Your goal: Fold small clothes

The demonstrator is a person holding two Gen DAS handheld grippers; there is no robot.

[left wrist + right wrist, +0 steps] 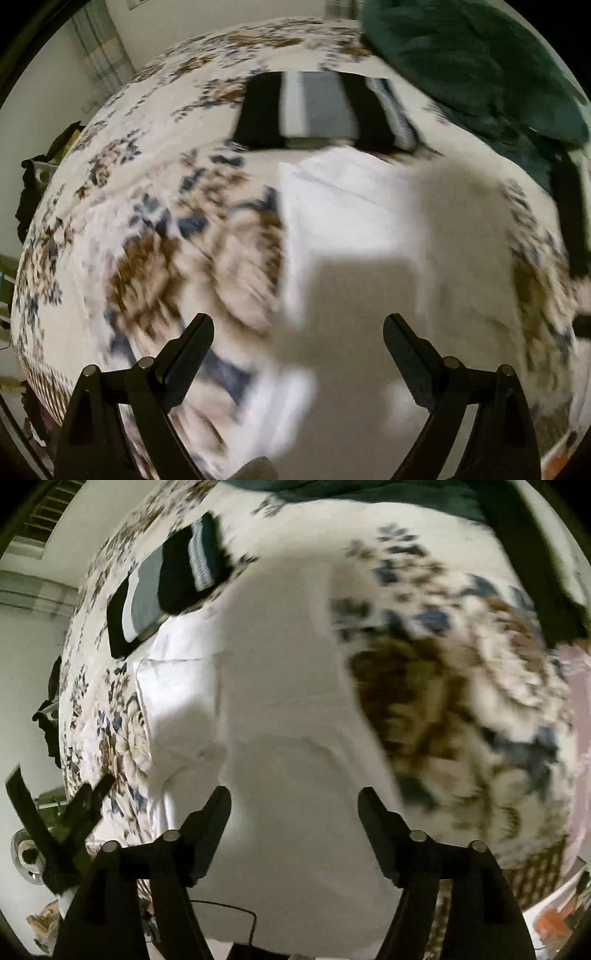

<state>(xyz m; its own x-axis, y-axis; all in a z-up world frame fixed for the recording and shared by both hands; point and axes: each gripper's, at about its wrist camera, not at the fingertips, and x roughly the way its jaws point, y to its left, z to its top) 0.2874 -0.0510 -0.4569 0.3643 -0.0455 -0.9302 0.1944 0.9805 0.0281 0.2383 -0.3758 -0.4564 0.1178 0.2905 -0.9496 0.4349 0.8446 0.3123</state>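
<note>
A white garment (354, 221) lies flat on the floral bedspread (147, 236); it also shows in the right wrist view (280, 716). My left gripper (298, 325) is open and empty, hovering over the garment's near left edge. My right gripper (294, 797) is open and empty above the garment's near part. The left gripper (62, 794) shows at the left edge of the right wrist view. The left wrist view is blurred by motion.
A folded stack of black, white and grey clothes (317, 110) lies beyond the white garment, also in the right wrist view (166, 583). A dark green blanket (480, 62) lies at the far right. A black strap (546, 572) crosses the right side.
</note>
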